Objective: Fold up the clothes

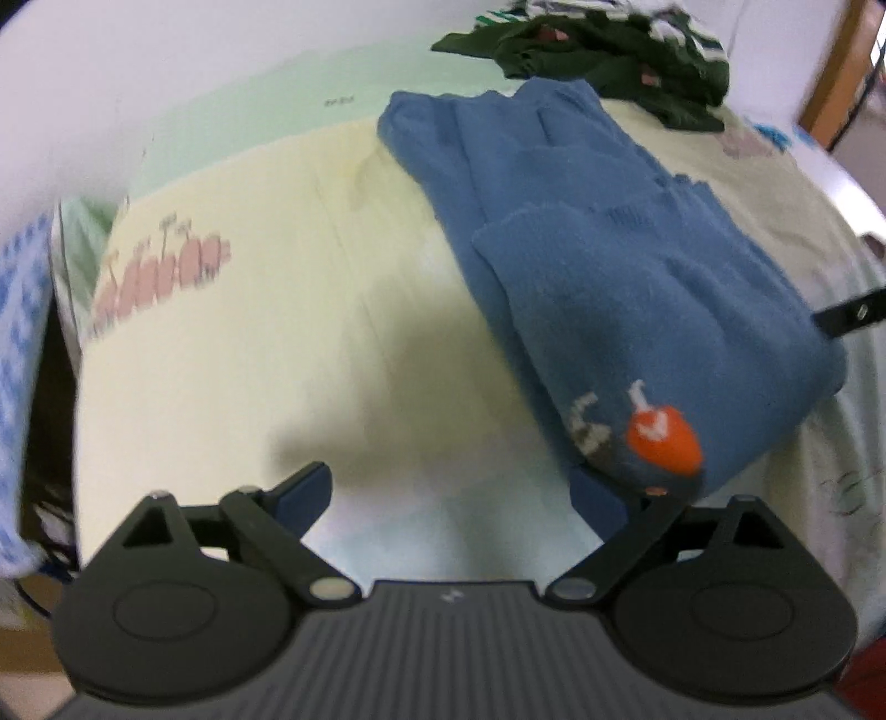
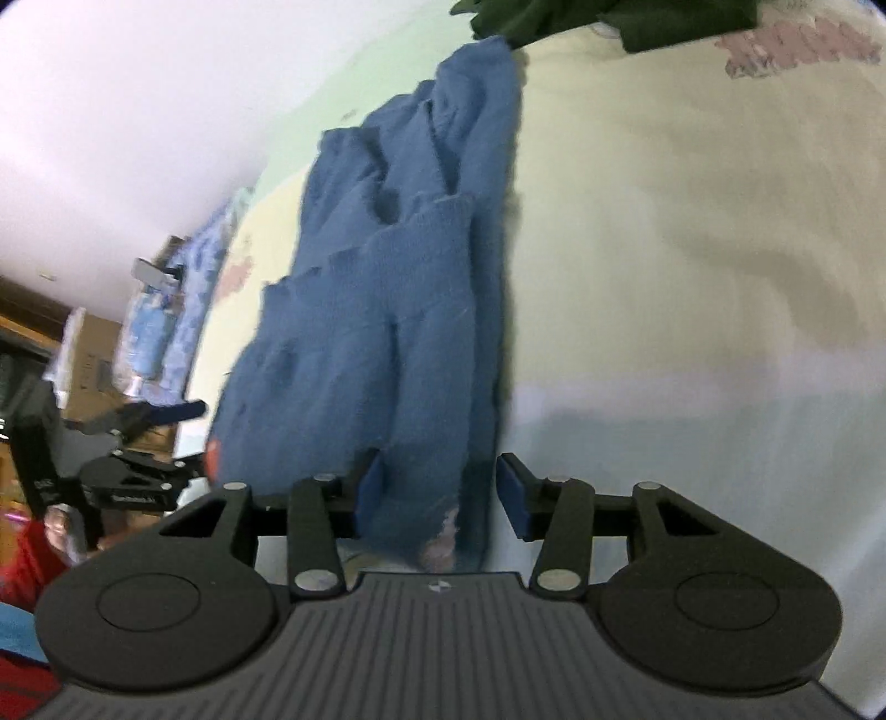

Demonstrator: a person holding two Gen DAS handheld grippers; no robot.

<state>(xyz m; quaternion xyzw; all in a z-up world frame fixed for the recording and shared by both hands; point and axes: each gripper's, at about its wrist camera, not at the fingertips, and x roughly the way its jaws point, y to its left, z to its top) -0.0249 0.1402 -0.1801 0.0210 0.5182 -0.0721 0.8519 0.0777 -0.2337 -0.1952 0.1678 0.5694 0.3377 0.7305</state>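
Note:
A blue knitted sweater [image 1: 598, 266] with an orange patch lies folded lengthwise on the pale yellow bed sheet [image 1: 277, 343]. My left gripper [image 1: 454, 493] is open; its right finger sits under the sweater's near corner by the patch, the left finger is free. In the right wrist view the sweater [image 2: 387, 310] runs away from the camera. My right gripper [image 2: 440, 493] is open, its jaws apart on either side of the sweater's near edge. The left gripper [image 2: 166, 437] shows at the left of that view.
A heap of dark green and striped clothes [image 1: 609, 50] lies at the far end of the bed, also in the right wrist view [image 2: 581, 16]. A blue patterned cloth [image 1: 22, 343] hangs at the left. A white wall is behind.

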